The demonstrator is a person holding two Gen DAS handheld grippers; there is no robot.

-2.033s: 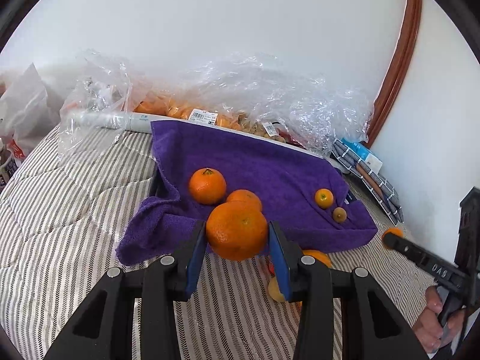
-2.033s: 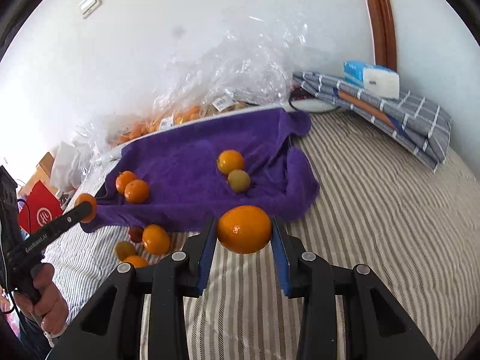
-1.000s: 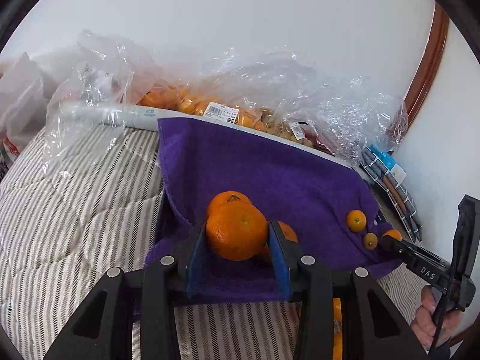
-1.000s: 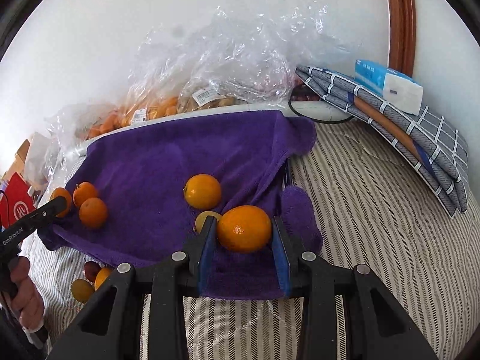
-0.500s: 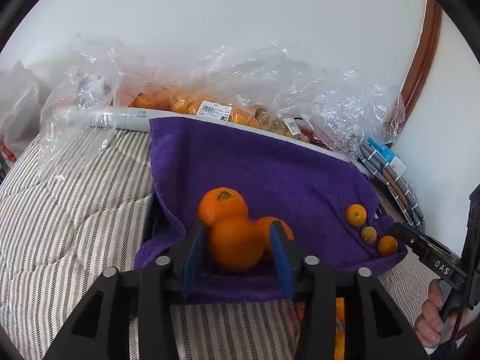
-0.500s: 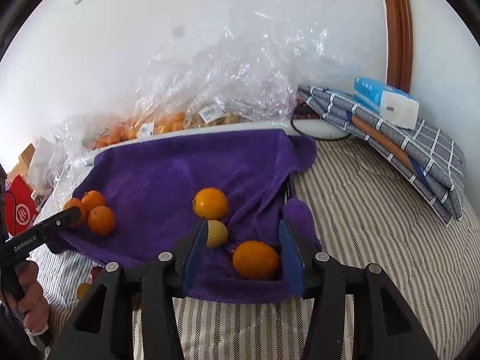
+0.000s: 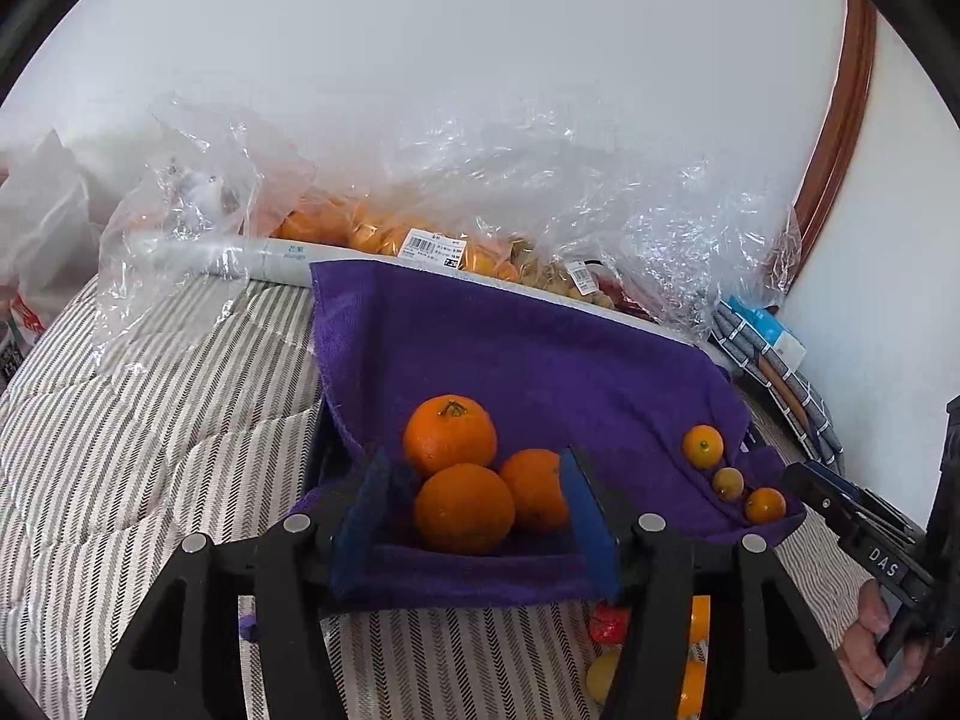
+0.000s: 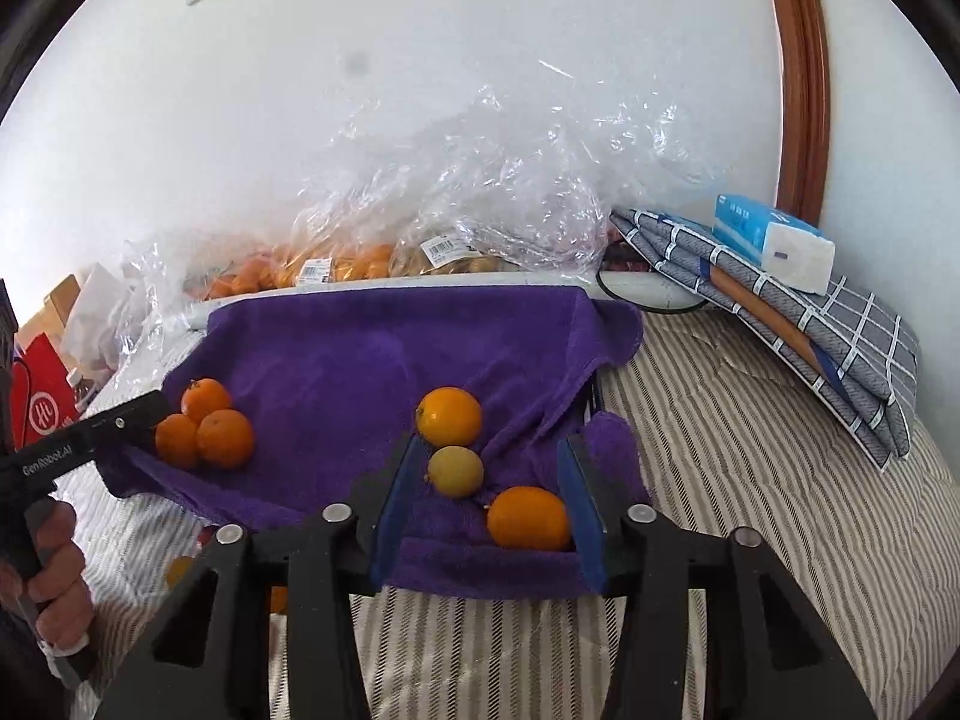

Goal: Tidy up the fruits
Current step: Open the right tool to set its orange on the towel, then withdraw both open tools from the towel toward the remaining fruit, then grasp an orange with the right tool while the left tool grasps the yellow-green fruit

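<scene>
Left hand-held gripper [image 7: 474, 516]: jaws opening, blue pads standing clear of the fruit; the nearest mandarin [image 7: 464, 509] lies between them on the cloth, not gripped.
Mandarin cluster: three mandarins touching one another at the near left part of the purple towel [image 7: 540, 360]; the one with a stalk [image 7: 450, 435] sits farthest back.
Right hand-held gripper [image 8: 489, 504]: jaws closing, yet nothing is pinched; an orange fruit [image 8: 528, 518] rests on the towel just inside the right pad, a yellowish one [image 8: 455, 471] nearer the left pad.
Third small fruit: an orange one [image 8: 449, 416] just beyond the yellowish one, touching it.
Towel: spread over a dark crate on the striped bed [image 8: 750, 450].
Loose fruit: several pieces lie on the bedcover [image 7: 606, 669] below the towel's near edge, partly hidden by the gripper.
Behind: clear plastic bags [image 8: 480, 198] of fruit along the wall.
Right side: folded checked cloth [image 8: 810, 324] with a tissue pack [image 8: 774, 240] on top.
</scene>
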